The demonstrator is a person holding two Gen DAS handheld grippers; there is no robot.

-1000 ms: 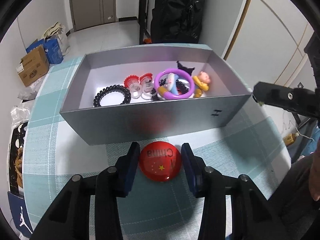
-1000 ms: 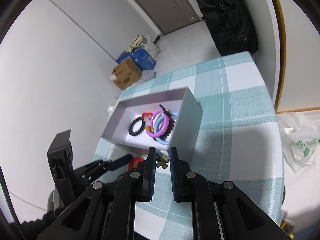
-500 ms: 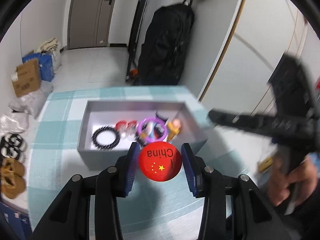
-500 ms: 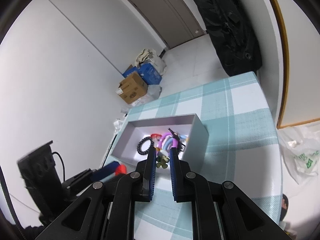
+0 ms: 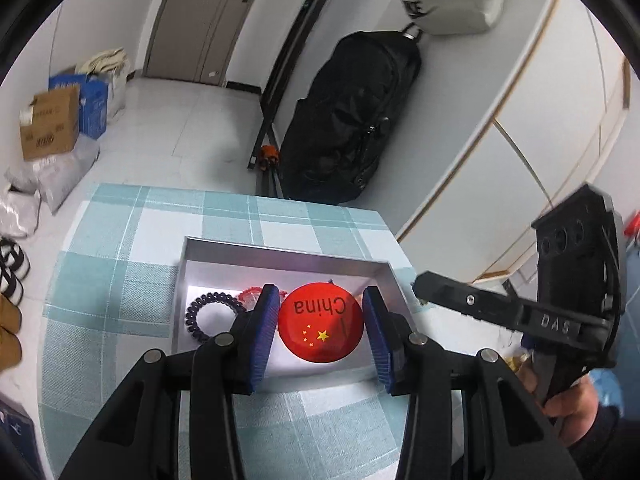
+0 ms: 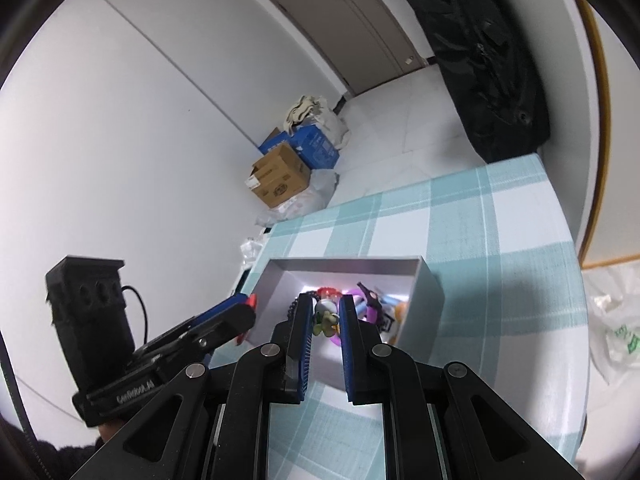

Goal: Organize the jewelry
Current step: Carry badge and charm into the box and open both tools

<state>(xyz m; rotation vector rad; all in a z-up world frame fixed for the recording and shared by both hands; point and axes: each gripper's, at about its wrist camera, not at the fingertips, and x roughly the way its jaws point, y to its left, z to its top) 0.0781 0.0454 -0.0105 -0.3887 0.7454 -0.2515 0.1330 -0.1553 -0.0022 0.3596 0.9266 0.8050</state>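
A round red badge with yellow stars and the word China sits between the blue pads of my left gripper, which is shut on it above the grey box. My right gripper is shut on a small olive-green flower charm, also held over the box. Inside lie a black spiral hair tie, a purple ring and other small trinkets, partly hidden by the held pieces. Each gripper shows in the other's view: the right gripper beside the box, the left gripper at its left.
The box stands on a table with a teal checked cloth. On the floor beyond are a black bag, cardboard boxes and shoes. A white plastic bag lies off the table's right side.
The badge has come up off the cloth in front of the box, and my left gripper now holds it over the box. My right gripper has risen too, with the charm now over the box.
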